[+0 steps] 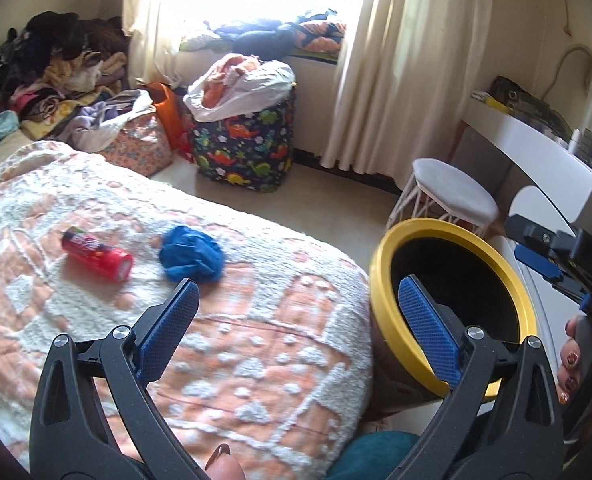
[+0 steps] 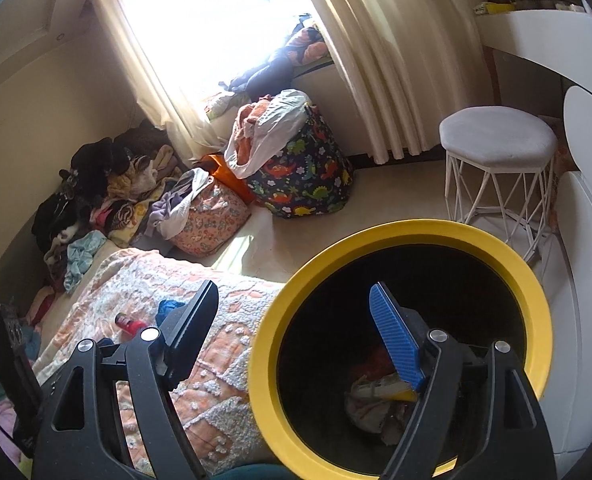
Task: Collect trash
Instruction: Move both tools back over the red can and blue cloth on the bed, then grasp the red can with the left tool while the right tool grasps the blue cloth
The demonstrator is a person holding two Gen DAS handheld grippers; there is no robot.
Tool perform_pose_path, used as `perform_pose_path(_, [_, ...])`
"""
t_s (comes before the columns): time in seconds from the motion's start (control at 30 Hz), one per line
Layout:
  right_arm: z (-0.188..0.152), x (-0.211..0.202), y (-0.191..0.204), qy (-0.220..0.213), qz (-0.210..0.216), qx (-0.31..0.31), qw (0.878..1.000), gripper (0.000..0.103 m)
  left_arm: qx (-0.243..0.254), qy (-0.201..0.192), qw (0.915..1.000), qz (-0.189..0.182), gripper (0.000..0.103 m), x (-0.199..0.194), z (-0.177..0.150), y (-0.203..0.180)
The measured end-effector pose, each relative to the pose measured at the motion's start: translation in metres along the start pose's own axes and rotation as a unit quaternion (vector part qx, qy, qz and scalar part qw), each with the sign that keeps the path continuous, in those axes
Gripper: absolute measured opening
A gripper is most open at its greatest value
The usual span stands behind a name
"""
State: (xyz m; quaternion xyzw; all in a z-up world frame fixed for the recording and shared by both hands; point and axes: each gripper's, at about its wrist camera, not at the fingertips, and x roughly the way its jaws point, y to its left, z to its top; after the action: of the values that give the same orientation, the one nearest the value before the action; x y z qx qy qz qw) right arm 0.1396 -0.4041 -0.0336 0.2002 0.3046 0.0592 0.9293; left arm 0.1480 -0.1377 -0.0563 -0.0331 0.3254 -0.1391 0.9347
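You are in a cluttered bedroom, over a bed (image 1: 256,320) with a nubby orange-and-white cover and a yellow-rimmed bin (image 1: 451,308) at its edge. Your left gripper (image 1: 299,324) stands wide open with nothing between its jaws; your right gripper (image 2: 296,332) is also open and empty, its right finger hanging over the bin's mouth, where some trash (image 2: 375,400) already lies at the bottom.

Two pieces are left on the bed, both ahead and to the left of your left gripper: a blue wad (image 1: 191,255) just past its left fingertip, and a red can (image 1: 96,254) lying on its side further left.

The wad looks like crumpled plastic, so expect it to be light and soft; pinch it across the middle and it should squash. The can is probably light, smooth and prone to rolling, so close across its round body near mid-length, not on the ends.
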Motion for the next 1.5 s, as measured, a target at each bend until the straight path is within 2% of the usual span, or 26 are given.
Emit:
perform_pose_path(0.33, [-0.02, 0.026, 0.069, 0.04, 0.033, -0.058, 0.997, 0.075, -0.06, -0.013, 0.9969, 0.05, 0.092, -0.008, 0.002, 0.065])
perform_pose_path(0.5, [-0.03, 0.055, 0.098, 0.076, 0.053, -0.071, 0.993, 0.075, -0.115, -0.011, 0.9909, 0.068, 0.092, -0.013, -0.001, 0.105])
perform_pose_path(0.67, [-0.038, 0.09, 0.122, 0.114, 0.068, -0.089, 0.987, 0.075, -0.171, -0.008, 0.9827, 0.07, 0.092, -0.014, -0.007, 0.141])
perform_pose_path(0.8, [-0.042, 0.119, 0.139, 0.14, 0.083, -0.098, 0.982, 0.06, -0.211, -0.007, 0.9755, 0.064, 0.091, -0.012, -0.015, 0.165])
perform_pose_path(0.9, [-0.043, 0.139, 0.148, 0.155, 0.09, -0.101, 0.979, 0.05, -0.237, 0.0, 0.9701, 0.053, 0.082, -0.007, -0.021, 0.177])
perform_pose_path(1.03, [-0.045, 0.163, 0.156, 0.173, 0.094, -0.099, 0.976, 0.046, -0.26, 0.011, 0.9649, 0.035, 0.07, 0.004, -0.025, 0.185])
perform_pose_path(1.1, [-0.047, 0.174, 0.16, 0.183, 0.094, -0.098, 0.974, 0.044, -0.272, 0.015, 0.9619, 0.025, 0.069, 0.009, -0.026, 0.188])
perform_pose_path(1.2, [-0.05, 0.191, 0.166, 0.196, 0.092, -0.104, 0.971, 0.039, -0.284, 0.02, 0.9585, 0.009, 0.061, 0.017, -0.029, 0.19])
perform_pose_path(1.27, [-0.053, 0.201, 0.172, 0.204, 0.09, -0.114, 0.968, 0.035, -0.295, 0.024, 0.9553, -0.001, 0.061, 0.022, -0.031, 0.191])
perform_pose_path(1.33, [-0.057, 0.208, 0.176, 0.209, 0.088, -0.126, 0.966, 0.021, -0.296, 0.025, 0.955, -0.005, 0.059, 0.026, -0.032, 0.191])
perform_pose_path(1.4, [-0.06, 0.209, 0.178, 0.208, 0.09, -0.133, 0.965, 0.011, -0.293, 0.025, 0.9558, -0.006, 0.058, 0.03, -0.03, 0.189])
perform_pose_path(1.5, [-0.064, 0.2, 0.177, 0.198, 0.102, -0.139, 0.965, 0.006, -0.31, 0.027, 0.9502, -0.022, 0.058, 0.037, -0.029, 0.192])
